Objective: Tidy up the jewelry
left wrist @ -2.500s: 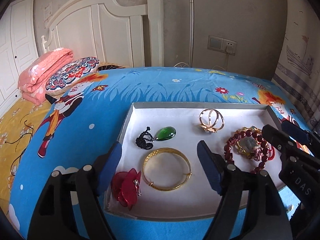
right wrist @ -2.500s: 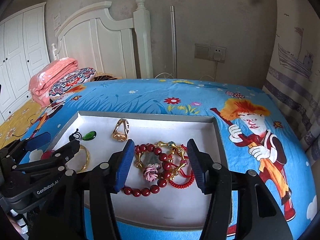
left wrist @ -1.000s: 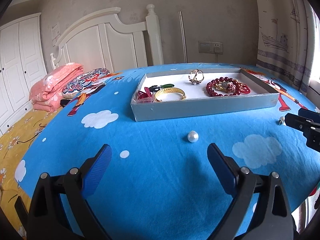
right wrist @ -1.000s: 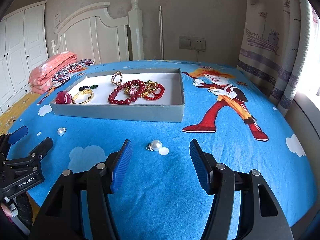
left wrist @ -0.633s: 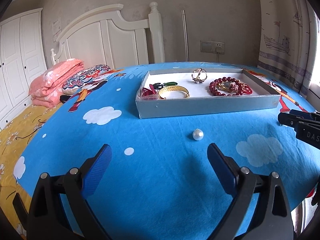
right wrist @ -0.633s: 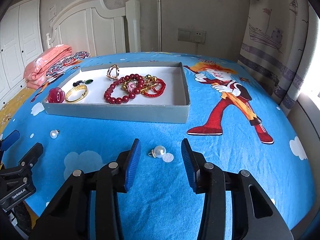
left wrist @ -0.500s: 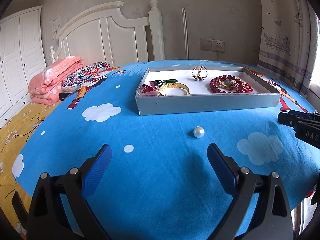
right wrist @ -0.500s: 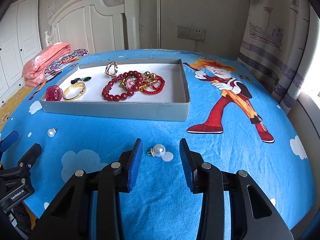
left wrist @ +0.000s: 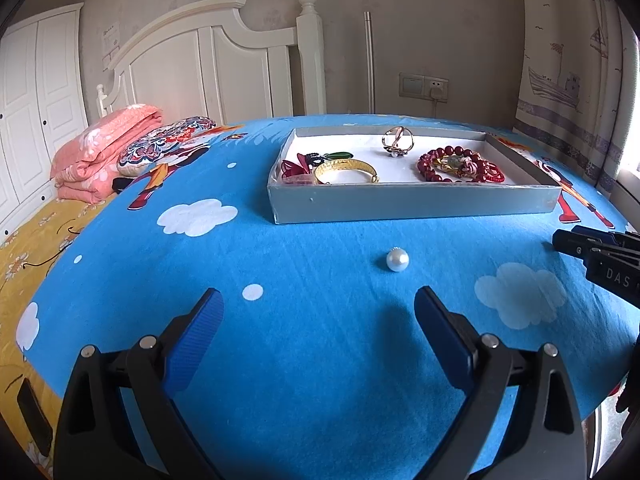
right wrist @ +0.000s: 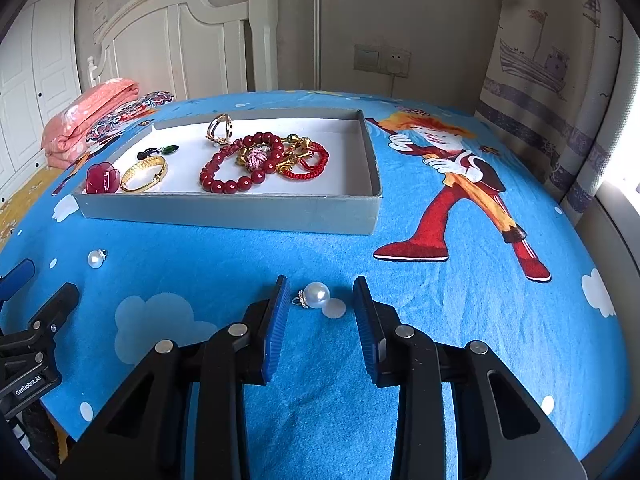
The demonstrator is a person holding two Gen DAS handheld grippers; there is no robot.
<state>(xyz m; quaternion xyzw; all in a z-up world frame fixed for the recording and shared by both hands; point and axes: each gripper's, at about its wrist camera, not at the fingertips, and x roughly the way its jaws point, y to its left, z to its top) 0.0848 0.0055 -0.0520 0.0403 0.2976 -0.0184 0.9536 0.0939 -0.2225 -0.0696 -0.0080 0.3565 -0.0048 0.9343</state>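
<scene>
right gripper (right wrist: 322, 300): sitting lower centre of the right wrist view, jaws parted but narrowed, gripping nothing
near pearl (right wrist: 316, 295): lying on the blue bedsheet (right wrist: 400, 360) right between the right gripper's blue pads (right wrist: 276, 320), touching neither; small metal loop pointing left, white sheet dot just right of it
left gripper (left wrist: 316, 334): filling the bottom of the left wrist view, jaws spread wide, holding nothing
far pearl (left wrist: 397, 260): lying centre frame in the left wrist view, ahead of the left gripper and nearer its right-hand pad, well apart from both; same one showing at mid left of the right wrist view (right wrist: 96, 258)
pearl count: 2, both lying loose on the sheet in front of the tray
tray (right wrist: 228, 210): 1, grey walls, white floor, sitting upper centre-left of the right wrist view, beyond both pearls
tray contents: 1 gold bangle (right wrist: 144, 174), 1 red flower piece (right wrist: 102, 178), 1 green pendant (right wrist: 170, 149) on a dark cord, 1 gold ring piece (right wrist: 220, 128), 1 red bead bracelet (right wrist: 236, 164), tangled with gold bits and 1 red cord bracelet (right wrist: 310, 164); exact tangle count not resolving
grippers relative: right gripper's tip poking in at right edge of the left wrist view; left gripper showing at lower left of the right wrist view
background: white headboard (left wrist: 208, 64) upper left, pink folded blanket (left wrist: 100, 148) at left
</scene>
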